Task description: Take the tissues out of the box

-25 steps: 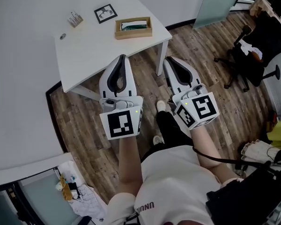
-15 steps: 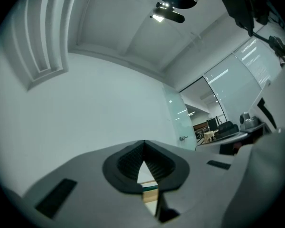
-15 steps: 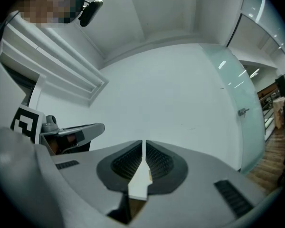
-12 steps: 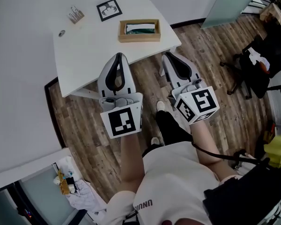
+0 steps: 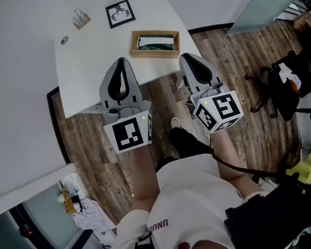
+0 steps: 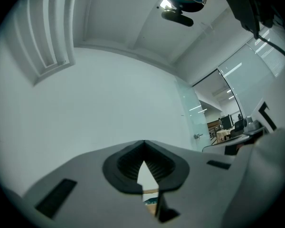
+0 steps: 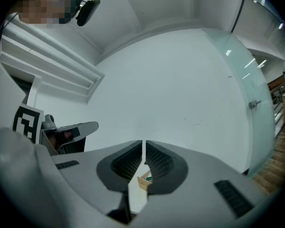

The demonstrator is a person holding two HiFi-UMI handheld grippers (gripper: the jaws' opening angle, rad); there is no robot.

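A shallow wooden box (image 5: 154, 43) stands near the front edge of the white table (image 5: 93, 61), with a green and white tissue pack (image 5: 156, 41) lying in it. My left gripper (image 5: 120, 62) hovers over the table's front edge, left of and nearer than the box, shut and empty. My right gripper (image 5: 188, 58) hangs just off the table's right corner, beside the box, also shut with nothing held. In the left gripper view the left gripper (image 6: 143, 143) has its tips touching, and a sliver of the box (image 6: 151, 204) shows below. Through the right gripper (image 7: 143, 143), the box (image 7: 145, 180) shows.
On the far part of the table lie a black-and-white marker card (image 5: 119, 13), a small rack-like item (image 5: 81, 18) and a small round disc (image 5: 65, 40). A black office chair (image 5: 287, 79) stands on the wood floor at right. The person's legs and shoes (image 5: 175, 122) are below the grippers.
The table and box have come lower and nearer in the head view. Both grippers now reach the table's front edge, the right one level with the box. Both stay shut.
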